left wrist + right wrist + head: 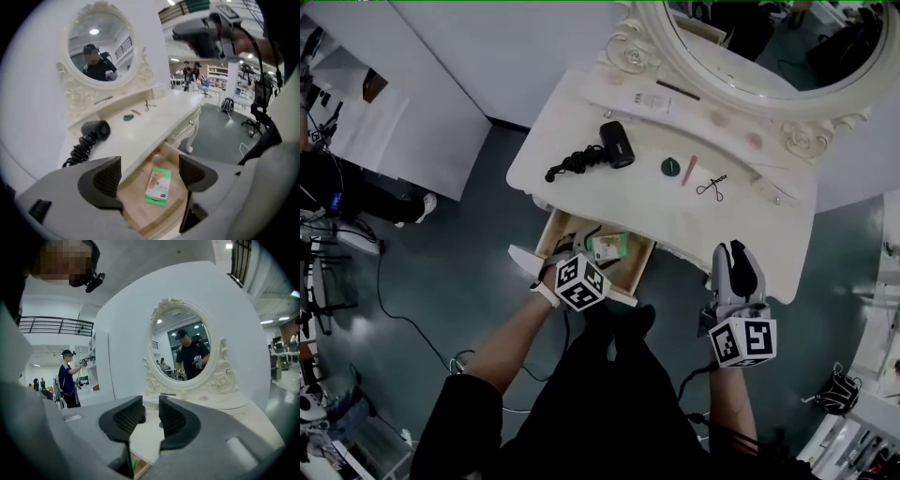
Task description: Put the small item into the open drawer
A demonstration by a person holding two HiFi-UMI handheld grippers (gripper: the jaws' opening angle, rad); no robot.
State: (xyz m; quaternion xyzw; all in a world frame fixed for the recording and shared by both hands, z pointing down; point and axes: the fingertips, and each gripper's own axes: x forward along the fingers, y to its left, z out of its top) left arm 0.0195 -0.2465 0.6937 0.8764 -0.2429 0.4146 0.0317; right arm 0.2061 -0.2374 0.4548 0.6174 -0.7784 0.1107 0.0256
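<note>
Hovering at lower centre of the head view, left gripper [150,172] has jaws wide apart and empty above the green packet [158,186] lying flat in the open drawer [140,208], while right gripper [150,416], at lower right, has jaws narrowly apart and empty.

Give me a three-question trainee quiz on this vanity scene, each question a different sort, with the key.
1. True or false: the green-and-white packet lies on the vanity top.
2. The left tongs are: A) shut on the packet; B) open with nothing between them, above the open drawer; C) out of view.
3. Fill in: the black item with a coiled cord on the vanity top is a ____.
Key: 1 false, it lies in the open drawer; 2 B; 3 hair dryer.
</note>
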